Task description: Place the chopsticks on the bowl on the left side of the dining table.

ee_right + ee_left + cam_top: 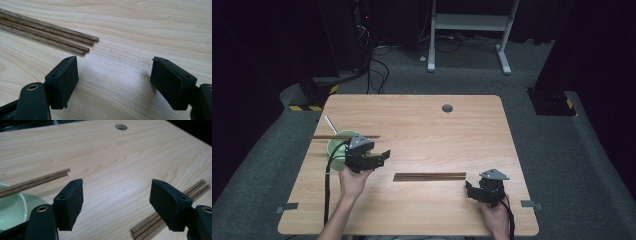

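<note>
your left gripper (384,155) hovers wide open and empty beside the green bowl (338,143); your right gripper (468,187), also open and empty, sits just right of the chopsticks (429,176).

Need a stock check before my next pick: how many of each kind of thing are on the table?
Loose chopsticks: 4
Chopsticks across the bowl: 2
Green bowl: 1
White stick: 1
Total: 8

You work on a pale wooden table (422,120) with smooth, faintly shiny grain. The chopsticks (50,37) are dark, rough-grained wood; the green bowl (12,210) looks glossy; your gripper pads (63,80) are matt black.
</note>
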`<state>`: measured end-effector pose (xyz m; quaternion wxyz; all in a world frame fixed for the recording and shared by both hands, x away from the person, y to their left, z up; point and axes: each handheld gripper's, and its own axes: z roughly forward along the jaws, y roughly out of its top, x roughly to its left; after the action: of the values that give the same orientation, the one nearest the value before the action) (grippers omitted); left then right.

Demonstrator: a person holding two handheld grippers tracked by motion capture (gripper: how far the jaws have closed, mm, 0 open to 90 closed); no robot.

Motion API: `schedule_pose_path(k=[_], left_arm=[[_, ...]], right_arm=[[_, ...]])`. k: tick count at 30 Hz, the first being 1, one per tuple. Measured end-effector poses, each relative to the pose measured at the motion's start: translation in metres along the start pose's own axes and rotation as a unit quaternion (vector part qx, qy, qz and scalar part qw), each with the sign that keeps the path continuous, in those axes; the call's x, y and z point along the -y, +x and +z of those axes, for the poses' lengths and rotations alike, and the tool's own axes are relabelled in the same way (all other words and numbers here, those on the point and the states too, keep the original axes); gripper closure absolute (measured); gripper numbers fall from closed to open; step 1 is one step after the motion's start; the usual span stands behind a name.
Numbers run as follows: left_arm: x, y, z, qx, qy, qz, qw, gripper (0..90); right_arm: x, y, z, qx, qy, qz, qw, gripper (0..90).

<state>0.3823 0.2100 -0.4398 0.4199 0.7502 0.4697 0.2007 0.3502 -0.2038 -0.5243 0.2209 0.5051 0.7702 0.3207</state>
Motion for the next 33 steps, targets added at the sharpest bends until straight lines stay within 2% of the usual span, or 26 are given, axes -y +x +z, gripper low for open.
schedule_pose_path(k=[3, 12, 19, 22, 25, 29, 33], left_arm=[[0.006, -0.004, 0.004, -0.004, 0.010, 0.009, 0.9999, 27.5], [0.018, -0.007, 0.011, -0.007, 0.029, 0.013, 0.9995, 29.4], [0.028, -0.007, 0.016, -0.018, 0.030, 0.007, 0.9993, 29.7], [0.034, -0.007, 0.019, -0.032, 0.041, 0.013, 0.9986, 30.2], [0.041, -0.005, 0.020, -0.032, 0.043, 0.002, 0.9986, 30.5], [0.049, -0.002, 0.022, -0.040, 0.052, 0.000, 0.9978, 30.7], [0.052, 0.000, 0.022, -0.042, 0.048, -0.008, 0.9979, 30.7]], right_arm=[[0.000, 0.000, 0.000, 0.000, -0.001, -0.002, 1.0000, 22.1], [0.000, 0.000, 0.000, 0.000, 0.000, -0.002, 1.0000, 22.1], [0.000, 0.000, 0.000, 0.000, 0.000, -0.002, 1.0000, 22.1], [0.000, 0.000, 0.000, -0.001, 0.000, -0.002, 1.0000, 22.1], [0.000, 0.000, 0.000, 0.000, 0.000, -0.002, 1.0000, 22.1], [0.000, 0.000, 0.000, -0.001, 0.000, -0.002, 1.0000, 22.1], [0.000, 0.000, 0.000, 0.000, 0.000, -0.002, 1.0000, 22.1]])
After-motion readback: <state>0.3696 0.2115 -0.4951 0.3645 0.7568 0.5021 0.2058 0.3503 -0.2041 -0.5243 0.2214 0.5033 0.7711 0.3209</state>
